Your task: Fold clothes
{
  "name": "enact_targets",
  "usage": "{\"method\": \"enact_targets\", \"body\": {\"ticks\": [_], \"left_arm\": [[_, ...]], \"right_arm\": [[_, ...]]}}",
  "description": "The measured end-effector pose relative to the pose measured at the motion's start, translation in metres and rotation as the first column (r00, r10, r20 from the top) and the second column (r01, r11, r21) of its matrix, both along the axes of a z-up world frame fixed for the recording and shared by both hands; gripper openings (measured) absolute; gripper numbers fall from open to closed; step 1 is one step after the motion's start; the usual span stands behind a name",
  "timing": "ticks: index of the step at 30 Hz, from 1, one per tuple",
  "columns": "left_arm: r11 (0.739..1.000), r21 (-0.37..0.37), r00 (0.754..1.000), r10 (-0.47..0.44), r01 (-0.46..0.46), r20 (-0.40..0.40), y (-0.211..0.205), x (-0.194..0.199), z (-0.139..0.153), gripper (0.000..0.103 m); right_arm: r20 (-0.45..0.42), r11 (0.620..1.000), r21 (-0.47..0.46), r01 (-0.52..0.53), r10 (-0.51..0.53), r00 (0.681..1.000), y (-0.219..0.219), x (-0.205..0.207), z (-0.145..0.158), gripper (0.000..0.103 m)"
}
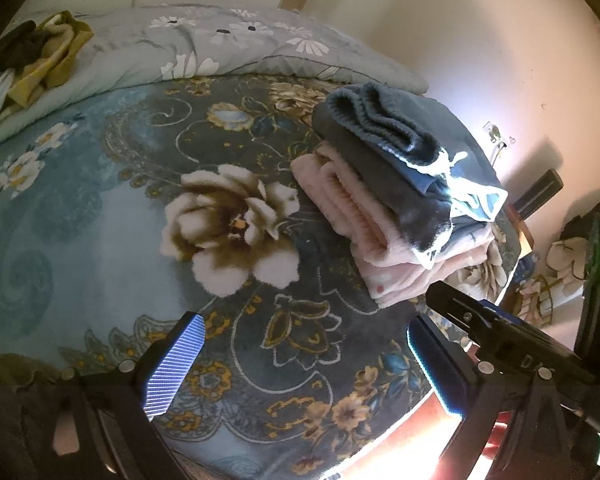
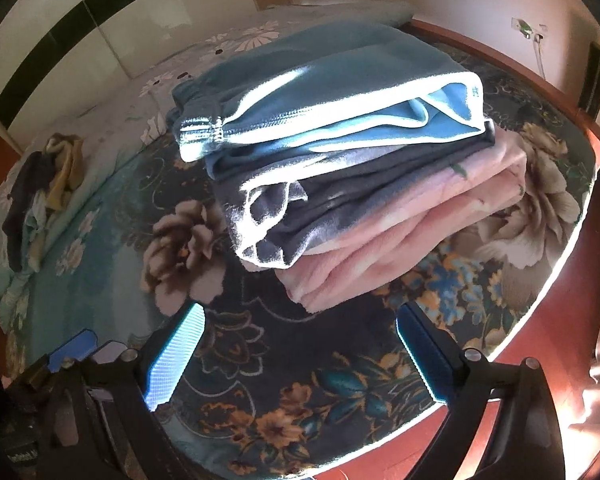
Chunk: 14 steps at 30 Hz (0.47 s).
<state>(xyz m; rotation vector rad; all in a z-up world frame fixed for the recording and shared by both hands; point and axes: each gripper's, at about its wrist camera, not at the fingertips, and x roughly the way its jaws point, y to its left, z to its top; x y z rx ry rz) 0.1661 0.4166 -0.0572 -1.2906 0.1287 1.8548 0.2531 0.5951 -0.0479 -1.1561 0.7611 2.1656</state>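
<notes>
A stack of folded clothes (image 1: 400,200) (image 2: 360,160) lies on the floral blanket (image 1: 100,240) (image 2: 112,300) near the bed's right edge. A blue garment (image 2: 320,80) with an elastic waistband is on top, a grey one (image 2: 340,208) sits under it, and pink fleece (image 2: 420,248) is at the bottom. My right gripper (image 2: 300,356) hangs open just in front of the stack, with nothing between its fingers. My left gripper (image 1: 306,360) is open over bare blanket, to the left of the stack and short of it. A heap of unfolded clothes (image 1: 32,60) (image 2: 44,192) lies at the far left.
A daisy-print quilt (image 1: 240,44) runs along the back of the bed. The red wooden bed edge (image 2: 560,320) curves close behind and right of the stack. On the wall beyond the bed is a socket (image 1: 496,134) with a cable plugged in.
</notes>
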Motion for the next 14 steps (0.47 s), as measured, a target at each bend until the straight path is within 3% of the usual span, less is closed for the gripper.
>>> {"method": "enact_targets", "body": {"ticks": [4, 8, 14], "left_arm": [[1.000, 0.001, 0.999, 0.014, -0.015, 0.041, -0.0013, -0.0046, -0.0062, 0.103], [0.999, 0.008, 0.999, 0.048, -0.048, 0.026, -0.0049, -0.0052, -0.0060, 0.103], [1.000, 0.012, 0.999, 0.027, -0.027, 0.041, -0.0034, -0.0060, -0.0071, 0.103]], "right_arm": [[0.012, 1.000, 0.000, 0.003, -0.003, 1.000, -0.0057, -0.0041, -0.0034, 0.098], [0.022, 1.000, 0.006, 0.020, -0.020, 1.000, -0.0072, -0.0042, -0.0036, 0.098], [0.042, 0.999, 0.027, 0.034, -0.035, 0.998, -0.0102, -0.0058, 0.0005, 0.098]]}}
